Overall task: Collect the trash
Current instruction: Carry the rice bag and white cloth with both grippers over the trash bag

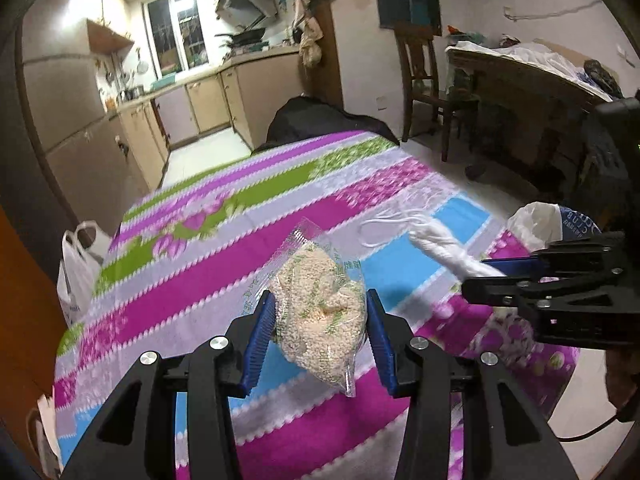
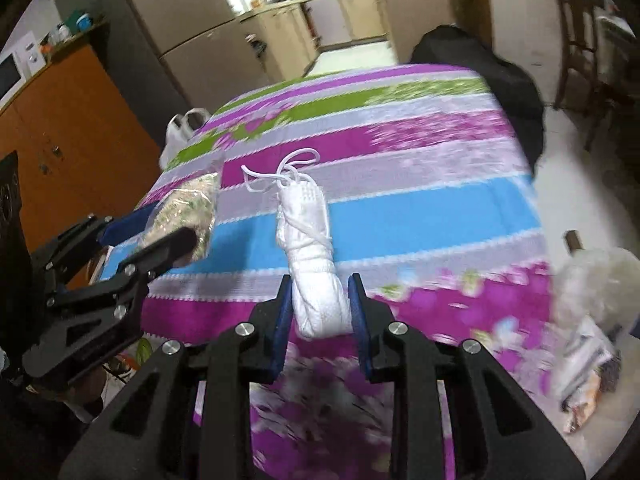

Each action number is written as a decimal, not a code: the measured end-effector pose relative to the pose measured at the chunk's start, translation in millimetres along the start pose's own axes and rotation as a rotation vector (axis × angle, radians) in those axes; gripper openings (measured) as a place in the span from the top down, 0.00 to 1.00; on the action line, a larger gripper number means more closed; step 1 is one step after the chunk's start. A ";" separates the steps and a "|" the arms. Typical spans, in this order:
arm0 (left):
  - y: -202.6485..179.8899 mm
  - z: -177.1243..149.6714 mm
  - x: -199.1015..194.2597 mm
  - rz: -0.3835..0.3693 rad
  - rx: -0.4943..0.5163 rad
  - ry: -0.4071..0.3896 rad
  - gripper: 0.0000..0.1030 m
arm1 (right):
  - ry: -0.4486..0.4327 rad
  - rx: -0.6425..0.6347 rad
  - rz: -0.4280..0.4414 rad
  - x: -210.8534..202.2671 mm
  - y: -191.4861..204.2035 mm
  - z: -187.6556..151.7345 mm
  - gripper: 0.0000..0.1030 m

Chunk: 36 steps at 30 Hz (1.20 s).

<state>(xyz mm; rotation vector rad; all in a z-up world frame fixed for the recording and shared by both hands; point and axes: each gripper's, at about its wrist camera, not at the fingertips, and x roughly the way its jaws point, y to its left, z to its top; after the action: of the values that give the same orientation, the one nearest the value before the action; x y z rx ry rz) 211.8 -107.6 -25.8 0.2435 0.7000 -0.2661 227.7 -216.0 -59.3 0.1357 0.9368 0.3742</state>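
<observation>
Left tool (image 1: 320,322) clamps the snack packet (image 1: 320,312); right tool (image 2: 320,308) grips what looks like a rolled mask (image 2: 312,256).

A tablecloth (image 2: 420,208) striped in magenta, blue, lilac and green, with floral print. A rolled white mask (image 2: 316,276) (white strings too), a clear packet (image 1: 320,312) of beige grains, blue gripper pads (image 1: 260,344).
</observation>
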 end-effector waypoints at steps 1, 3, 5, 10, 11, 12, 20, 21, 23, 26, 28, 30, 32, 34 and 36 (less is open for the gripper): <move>-4.7 4.6 -0.1 0.000 0.011 -0.006 0.55 | -0.012 0.008 -0.013 -7.5 -5.2 -0.7 0.74; -17.5 14.7 -1.8 -0.005 0.036 -0.021 0.55 | -0.035 0.020 -0.051 -25.6 -19.7 -2.0 0.74; -33.5 26.1 -3.0 -0.016 0.064 -0.037 0.55 | -0.055 0.040 -0.088 -42.0 -36.0 -2.1 0.74; -79.9 53.3 -2.8 -0.053 0.143 -0.075 0.55 | -0.095 0.100 -0.181 -88.5 -79.6 -6.4 0.74; -88.7 57.3 -2.1 -0.061 0.156 -0.080 0.55 | -0.100 0.110 -0.199 -95.5 -86.4 -6.7 0.74; -101.0 62.7 -1.4 -0.070 0.173 -0.087 0.55 | -0.103 0.121 -0.222 -104.8 -94.9 -7.1 0.74; -179.3 91.9 5.8 -0.148 0.279 -0.108 0.55 | -0.090 0.174 -0.399 -157.7 -146.2 -10.8 0.74; -188.9 95.4 7.7 -0.160 0.291 -0.108 0.55 | -0.082 0.175 -0.423 -161.5 -151.2 -11.8 0.74; -205.5 100.6 10.6 -0.179 0.313 -0.107 0.55 | -0.069 0.183 -0.452 -169.9 -162.5 -14.9 0.74; -229.7 106.5 16.1 -0.220 0.349 -0.096 0.55 | -0.034 0.183 -0.506 -179.3 -177.4 -20.4 0.74; -245.1 113.3 23.8 -0.291 0.364 -0.059 0.55 | -0.009 0.188 -0.531 -181.8 -182.4 -24.0 0.74; -255.7 119.2 31.2 -0.347 0.378 -0.024 0.55 | 0.031 0.191 -0.554 -182.2 -190.6 -27.6 0.74; -270.2 124.2 37.8 -0.407 0.414 0.005 0.55 | 0.067 0.200 -0.558 -180.2 -197.2 -31.1 0.74; -285.3 126.6 45.3 -0.464 0.462 0.035 0.55 | 0.106 0.217 -0.552 -177.1 -203.1 -33.4 0.74; -292.1 123.2 51.6 -0.503 0.491 0.061 0.55 | 0.139 0.238 -0.542 -171.9 -209.1 -35.4 0.74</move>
<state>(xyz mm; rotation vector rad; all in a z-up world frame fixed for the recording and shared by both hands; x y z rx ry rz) 229.9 -427.7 -7.0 0.5443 0.7429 -0.9189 160.6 -475.4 -6.8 0.0686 1.1109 -0.2324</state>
